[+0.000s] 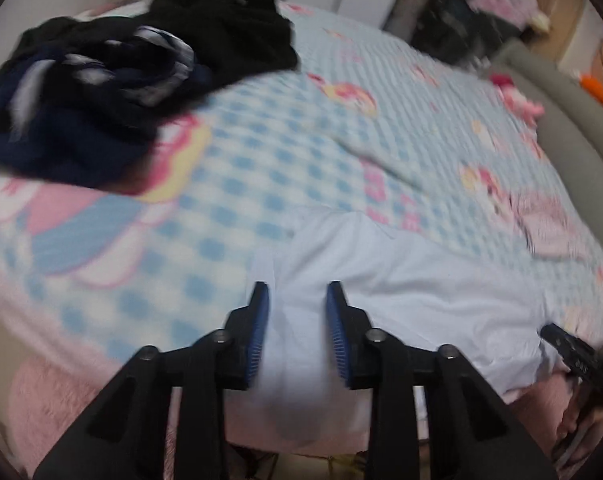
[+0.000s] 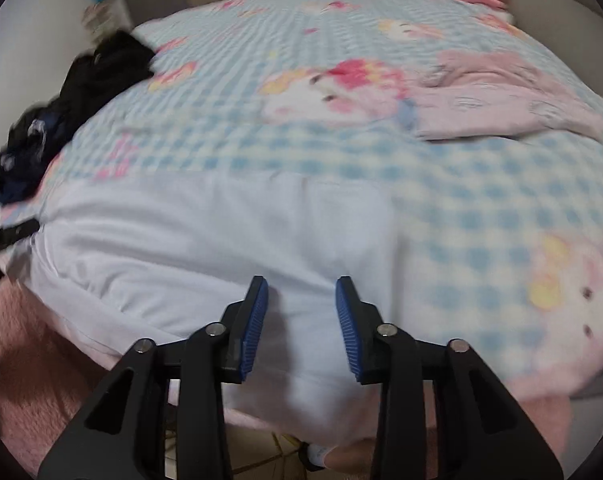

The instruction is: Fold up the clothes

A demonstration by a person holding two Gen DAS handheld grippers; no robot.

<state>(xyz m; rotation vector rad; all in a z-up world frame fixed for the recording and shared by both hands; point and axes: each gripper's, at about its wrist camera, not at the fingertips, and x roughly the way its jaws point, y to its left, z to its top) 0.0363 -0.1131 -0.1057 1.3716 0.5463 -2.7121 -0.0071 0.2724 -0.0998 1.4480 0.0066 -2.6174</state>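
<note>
both views are lit softly and evenly, moderately bright, with no glare and no clear light source in view. motion blur smears nearly everything beyond the tools: the checked bedspread [image 1: 261, 168] loses its pattern edges, and the dark clothes pile [image 1: 101, 92] streaks at its outline. the left hand-held gripper [image 1: 297, 312] and right hand-held gripper [image 2: 301, 308] stay sharp against the blur. the white garment [image 2: 205, 248] reads pale blue-white, with faint soft shadows in its folds and a dim shadow beside the fingers. fisheye distortion bows the bed into a dome, and black vignette fills the frame corners.
</note>
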